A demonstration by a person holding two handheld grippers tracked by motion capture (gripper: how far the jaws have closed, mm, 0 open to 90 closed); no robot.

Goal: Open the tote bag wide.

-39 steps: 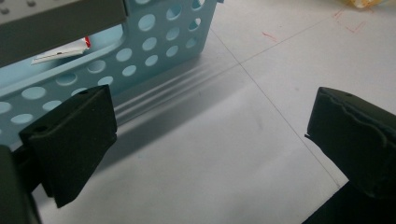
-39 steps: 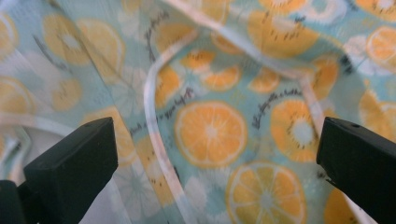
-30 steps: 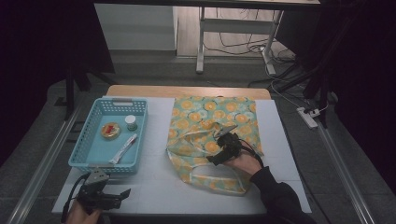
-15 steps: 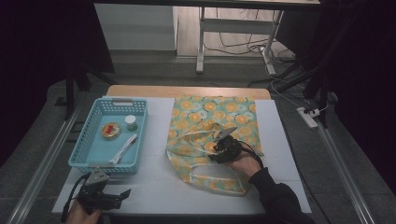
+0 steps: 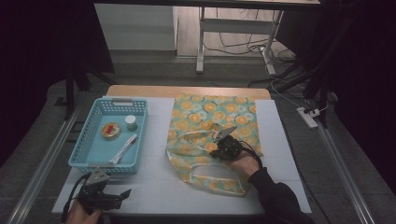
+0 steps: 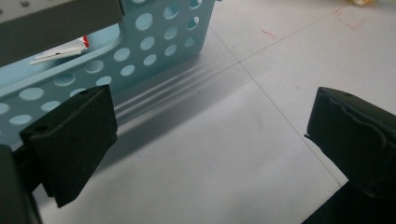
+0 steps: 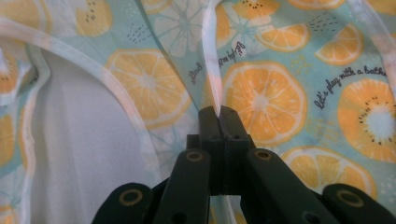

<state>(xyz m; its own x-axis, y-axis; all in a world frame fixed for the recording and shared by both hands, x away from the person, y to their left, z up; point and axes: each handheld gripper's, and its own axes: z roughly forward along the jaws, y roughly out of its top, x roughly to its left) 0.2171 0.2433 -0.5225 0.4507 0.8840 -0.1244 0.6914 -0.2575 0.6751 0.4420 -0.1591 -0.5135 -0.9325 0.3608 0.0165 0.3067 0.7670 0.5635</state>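
Observation:
A fruit-print cloth bag (image 5: 212,119) lies flat on the white table (image 5: 154,182), its mouth and pale handles toward the front. My right gripper (image 5: 223,142) rests on the bag near its opening. In the right gripper view the jaws are pressed together on a fold of the bag's fabric edge (image 7: 214,84), and orange slices are printed all around. My left gripper (image 5: 122,193) sits at the table's front left, just in front of the blue basket (image 5: 88,140). Its fingers (image 6: 74,135) stand wide apart over bare table.
The blue perforated basket (image 6: 140,42) holds a small round tin (image 5: 110,130), a white-capped bottle (image 5: 131,122) and a white tube (image 5: 123,148). Metal rails run along both sides of the table. A power strip (image 5: 310,116) lies on the floor at the right.
My right gripper has lifted slightly and drawn the bag's edge up and back with it. The left gripper has stayed put.

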